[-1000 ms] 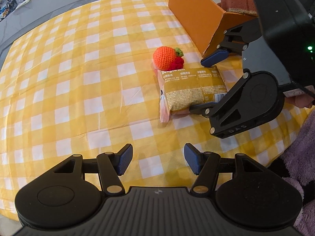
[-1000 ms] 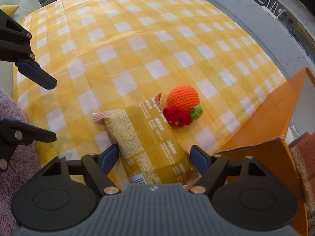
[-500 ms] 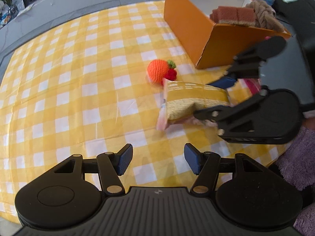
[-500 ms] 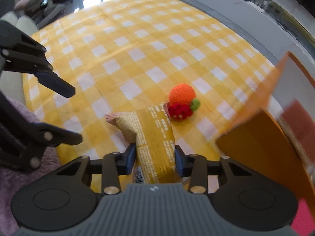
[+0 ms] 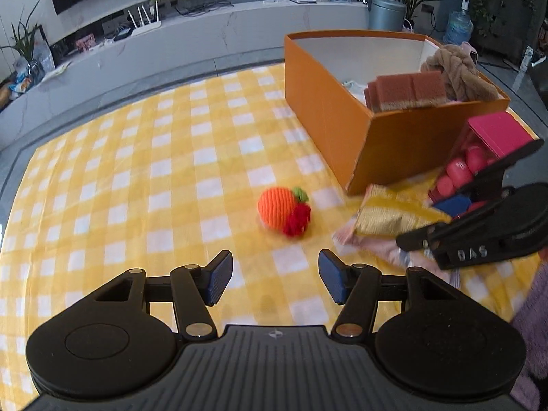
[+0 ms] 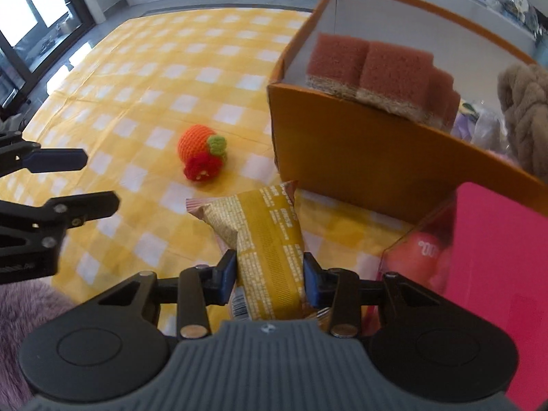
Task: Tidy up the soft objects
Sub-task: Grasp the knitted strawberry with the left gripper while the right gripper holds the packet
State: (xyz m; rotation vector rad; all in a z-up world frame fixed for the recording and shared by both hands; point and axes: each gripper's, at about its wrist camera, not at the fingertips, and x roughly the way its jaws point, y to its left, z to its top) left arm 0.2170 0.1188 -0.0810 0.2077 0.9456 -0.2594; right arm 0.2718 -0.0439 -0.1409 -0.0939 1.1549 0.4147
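Now that my right claw has pinched the yellow snack packet across its middle, the packet is off the checked cloth on the desk and hangs from the pads, its free end pointing toward the orange box. A second ago that claw stood spread around the packet as it lay flat beside the crocheted orange toy; since then it has pressed in, and both views have swung to show the box interior. The grip looks firm, though the wrapper buckles between the pads.

My left claw is spread with nothing between its pads, easing slightly inward, hovering above the cloth just short of the toy. The toy sits where it was, alone on the cloth, apart from the box.

In the box I see brown sponges and a tan knitted bundle; a pink case stands just outside its near corner. I judge the pick done, leaving 1 carry over the box wall, then the toy.
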